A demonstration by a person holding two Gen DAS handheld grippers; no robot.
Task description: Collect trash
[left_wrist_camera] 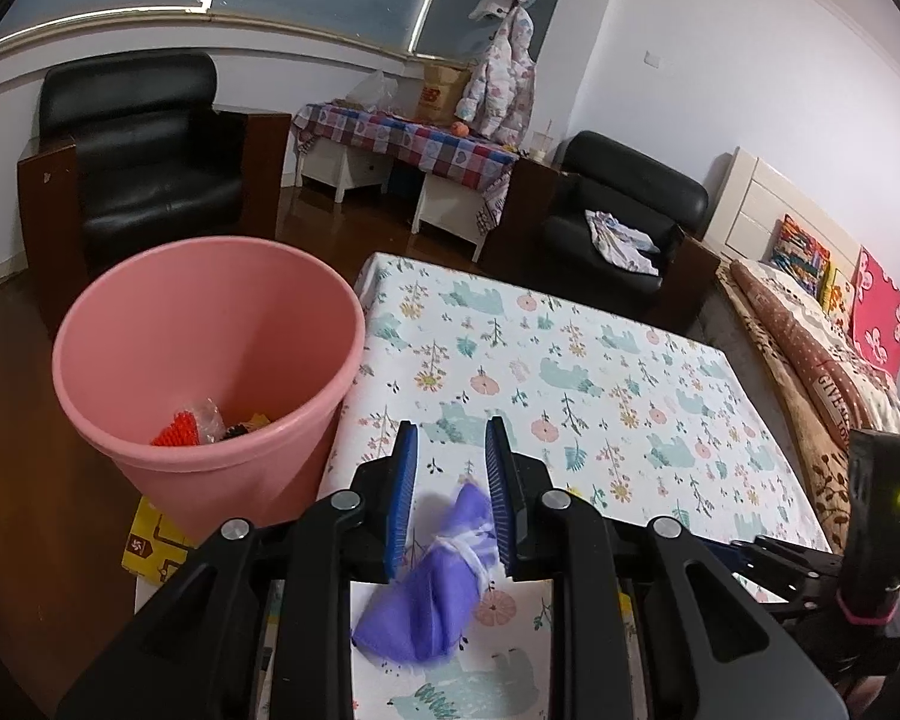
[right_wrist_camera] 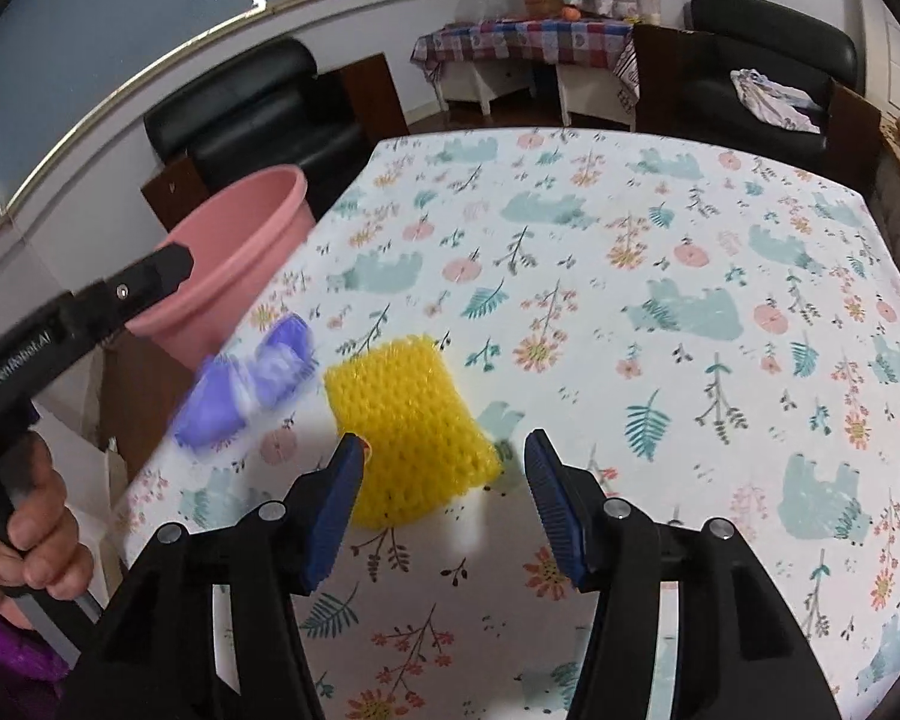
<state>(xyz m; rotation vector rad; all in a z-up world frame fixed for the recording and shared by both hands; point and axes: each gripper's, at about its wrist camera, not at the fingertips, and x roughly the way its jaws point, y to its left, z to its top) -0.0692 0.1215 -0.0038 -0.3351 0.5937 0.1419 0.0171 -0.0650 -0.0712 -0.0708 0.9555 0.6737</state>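
The left tongs (left_wrist_camera: 452,480), nearest the lens in the left wrist view, stand partly closed with a purple bundle (left_wrist_camera: 444,576) tied with white string between their blue pads; the bundle's upper end seems pinched against the right-hand pad, yet a gap shows on the other side and its lower part sags toward the flowered surface (left_wrist_camera: 600,372), so whether it is truly gripped cannot be told. In the right wrist view the same bundle is smeared by blur. The pink bin (left_wrist_camera: 210,348) stands just beside the surface's edge, likely placed there so each piece needs only a short carry; red, clear and dark scraps already lie in it, though its near wall hides most of the bottom. The right tongs (right_wrist_camera: 444,450) are wide open and hold nothing, straddling the near end of a yellow foam net (right_wrist_camera: 411,426) lying flat, apparently lined up to close on it. A hand (right_wrist_camera: 27,534) grips the left tool's handle at the frame's edge, cut off.
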